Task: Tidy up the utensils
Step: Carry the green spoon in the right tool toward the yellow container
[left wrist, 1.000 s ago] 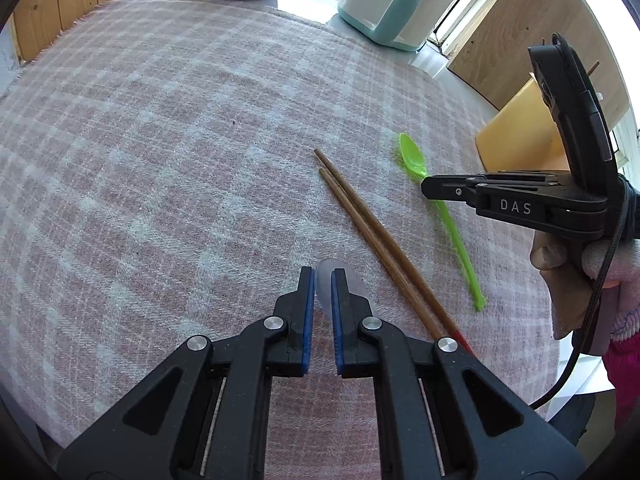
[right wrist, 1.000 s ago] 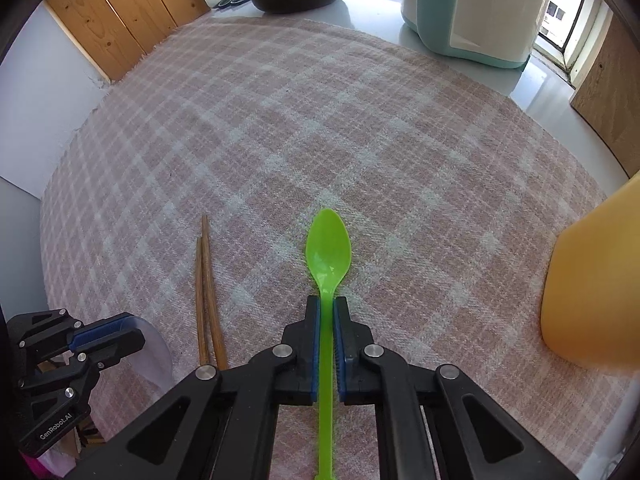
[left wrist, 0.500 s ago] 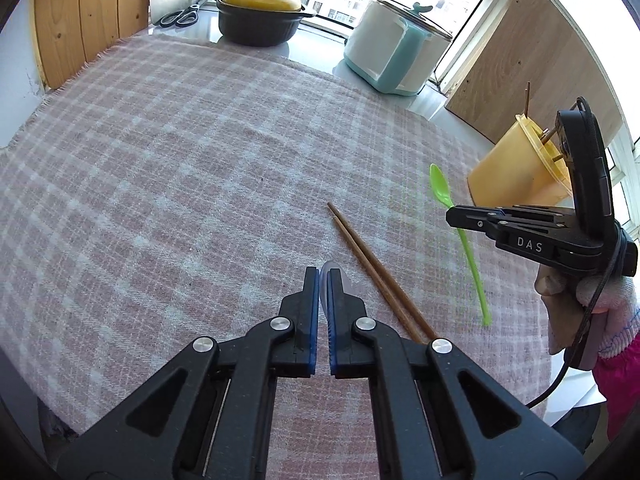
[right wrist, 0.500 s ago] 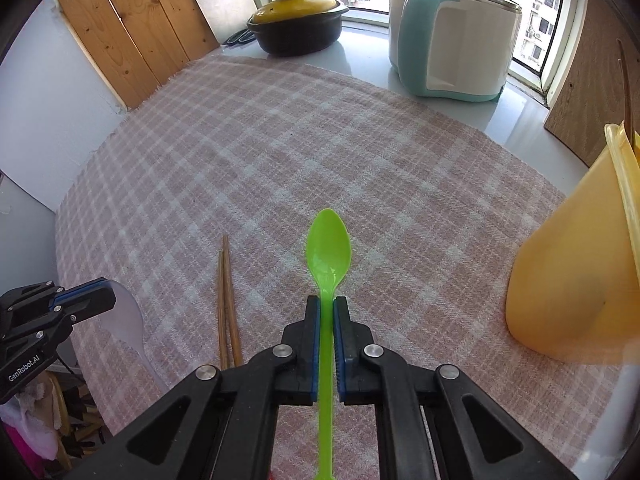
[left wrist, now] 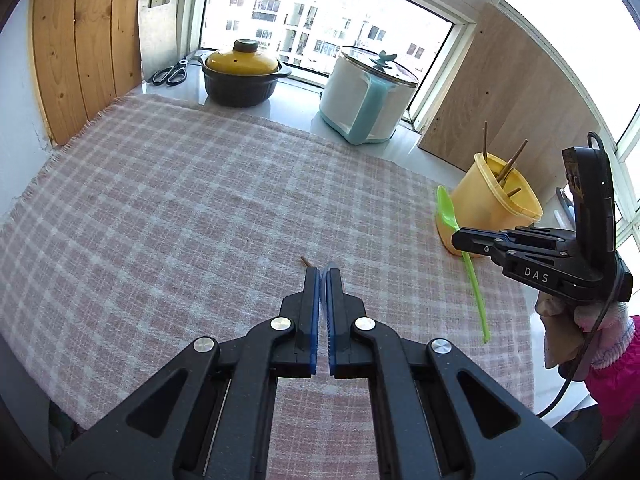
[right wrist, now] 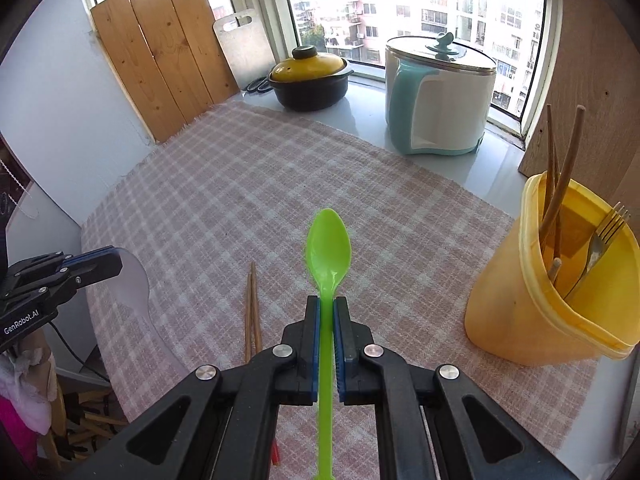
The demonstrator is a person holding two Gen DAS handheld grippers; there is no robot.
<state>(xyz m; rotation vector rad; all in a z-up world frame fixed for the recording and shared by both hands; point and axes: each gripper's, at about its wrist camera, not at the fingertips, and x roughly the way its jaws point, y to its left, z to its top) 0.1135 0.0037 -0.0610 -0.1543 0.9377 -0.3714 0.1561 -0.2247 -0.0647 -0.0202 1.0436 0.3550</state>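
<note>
Overhead, checked cloth (right wrist: 248,184) lies mostly bare – chopsticks (right wrist: 253,312) mid-cloth | right gripper (right wrist: 328,308) clamps green spoon (right wrist: 329,248), yellow holder (right wrist: 516,300) just right | left gripper (left wrist: 323,276) pinches clear spoon (right wrist: 134,280), raised off the cloth.

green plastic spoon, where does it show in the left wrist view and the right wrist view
Left wrist view: green plastic spoon at right, clamped in the right gripper, bowl up.
Right wrist view: low centre, between the pads, bowl pointing away.
Shared landmark: yellow plastic utensil tub.
</note>
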